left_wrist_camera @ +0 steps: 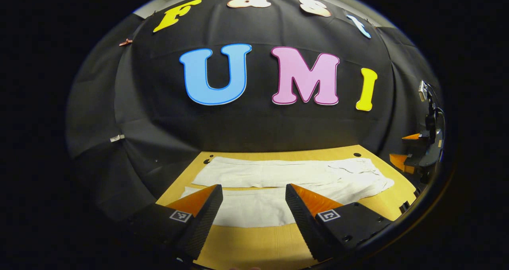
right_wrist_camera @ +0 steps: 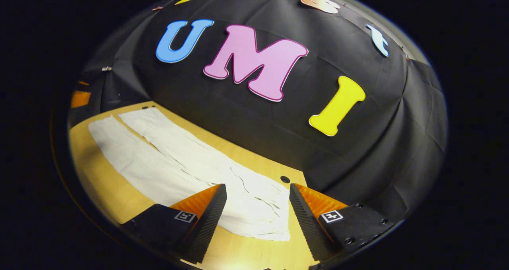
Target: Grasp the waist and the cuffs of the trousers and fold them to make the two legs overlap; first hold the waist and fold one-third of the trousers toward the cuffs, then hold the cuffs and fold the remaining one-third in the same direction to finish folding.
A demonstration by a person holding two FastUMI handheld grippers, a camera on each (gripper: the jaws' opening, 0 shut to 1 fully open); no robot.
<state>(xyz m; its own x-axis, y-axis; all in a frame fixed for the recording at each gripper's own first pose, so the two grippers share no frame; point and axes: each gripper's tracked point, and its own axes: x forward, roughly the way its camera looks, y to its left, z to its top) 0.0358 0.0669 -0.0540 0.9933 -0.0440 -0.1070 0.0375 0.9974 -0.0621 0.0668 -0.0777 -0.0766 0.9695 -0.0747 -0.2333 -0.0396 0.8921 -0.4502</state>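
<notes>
White trousers (left_wrist_camera: 278, 172) lie flat on the wooden table (left_wrist_camera: 246, 242), with the two legs side by side. The waist (left_wrist_camera: 358, 174) is to the right and the cuffs (left_wrist_camera: 199, 180) to the left. My left gripper (left_wrist_camera: 253, 188) hovers open over the near leg, close to the cuff end, with nothing between its fingers. In the right gripper view the trousers (right_wrist_camera: 179, 154) run away to the far left. There my right gripper (right_wrist_camera: 257, 187) stands open above the rumpled waist (right_wrist_camera: 262, 206), gripping nothing. The right gripper (left_wrist_camera: 403, 148) also shows at the table's right end in the left gripper view.
The black cloth wall stands close behind the table's far edge. Small dark holes (left_wrist_camera: 357, 154) (right_wrist_camera: 284, 179) mark the tabletop near the waist. A strip of bare wood (right_wrist_camera: 103, 182) runs along the near side of the trousers.
</notes>
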